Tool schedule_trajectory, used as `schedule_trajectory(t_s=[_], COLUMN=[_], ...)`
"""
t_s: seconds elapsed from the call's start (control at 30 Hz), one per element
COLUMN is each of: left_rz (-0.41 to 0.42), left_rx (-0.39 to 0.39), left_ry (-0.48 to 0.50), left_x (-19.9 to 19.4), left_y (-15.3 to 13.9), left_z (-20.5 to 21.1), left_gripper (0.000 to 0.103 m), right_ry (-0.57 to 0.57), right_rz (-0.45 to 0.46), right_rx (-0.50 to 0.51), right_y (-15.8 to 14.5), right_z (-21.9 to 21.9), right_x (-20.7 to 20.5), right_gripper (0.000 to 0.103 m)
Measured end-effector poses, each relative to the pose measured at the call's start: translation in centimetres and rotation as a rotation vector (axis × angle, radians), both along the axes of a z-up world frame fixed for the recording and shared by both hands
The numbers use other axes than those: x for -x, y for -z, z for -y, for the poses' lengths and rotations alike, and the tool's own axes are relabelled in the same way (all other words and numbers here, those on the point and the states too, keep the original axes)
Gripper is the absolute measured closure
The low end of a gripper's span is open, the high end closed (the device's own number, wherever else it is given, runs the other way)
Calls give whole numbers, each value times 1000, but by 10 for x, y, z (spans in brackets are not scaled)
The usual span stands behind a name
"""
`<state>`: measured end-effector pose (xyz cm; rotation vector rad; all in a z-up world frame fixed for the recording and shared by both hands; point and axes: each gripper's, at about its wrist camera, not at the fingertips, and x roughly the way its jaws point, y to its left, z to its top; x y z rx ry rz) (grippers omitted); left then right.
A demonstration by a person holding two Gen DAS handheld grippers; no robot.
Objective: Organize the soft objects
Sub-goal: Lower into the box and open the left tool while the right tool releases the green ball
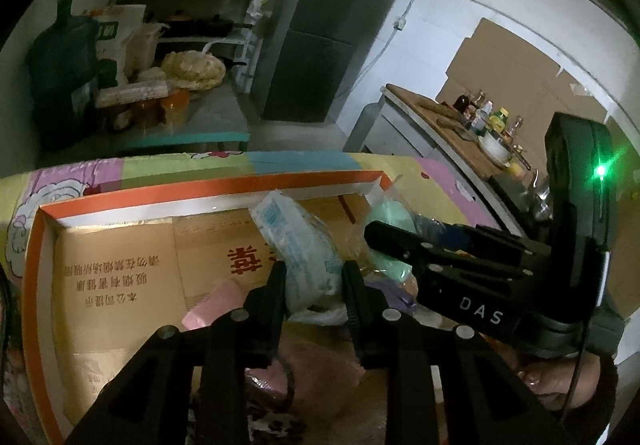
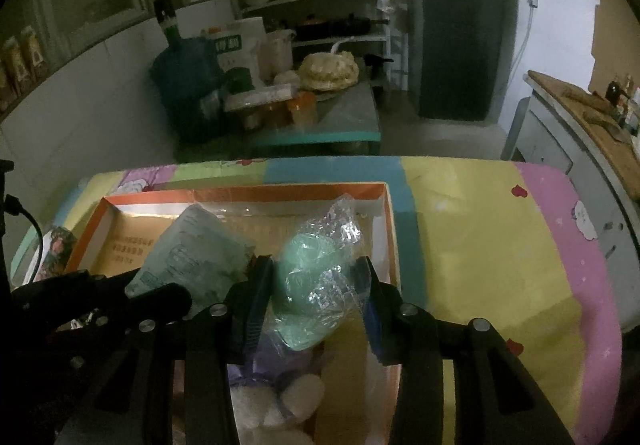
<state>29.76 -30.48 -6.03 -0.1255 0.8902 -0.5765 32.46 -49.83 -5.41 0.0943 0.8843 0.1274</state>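
Left wrist view: a pale blue tissue pack [image 1: 298, 245] is clamped by the left claw [image 1: 314, 285] above the orange-rimmed box [image 1: 208, 185]; a bagged green sponge [image 2: 316, 285] is pinched by the right claw [image 2: 316, 305].

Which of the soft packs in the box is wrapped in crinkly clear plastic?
The mint green pack between the right hand-held gripper fingers, its clear wrap bunched above it. The pale blue printed pack in the left hand-held gripper has an opaque printed wrapper.

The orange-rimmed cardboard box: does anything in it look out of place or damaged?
Nothing looks damaged. In the orange-rimmed cardboard box, the left gripper grips a pale blue printed packet and the right gripper grips a mint-green soft item in crinkled clear plastic. Both items stand tilted, only because they are held.
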Motion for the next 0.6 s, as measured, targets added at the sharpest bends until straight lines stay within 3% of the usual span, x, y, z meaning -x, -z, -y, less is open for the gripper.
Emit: schedule_trajectory(t_s=[0.2,0.37,0.6], left_rz=[-2,27,56], left_rx=[-4,0,-8], left_ry=[-9,-19,-27], left_x=[-1,5,11], left_y=[0,-6,-15], left_z=[-3,-4,-5], left_gripper=[68,45,40], right_ry=[-1,-1,13], right_rz=[-8,0,30], right_rx=[-6,-15,-33], right_y=[0,-1,-4], right_z=[2,3,4], right_x=[0,0,5], right_gripper=[58,46,45])
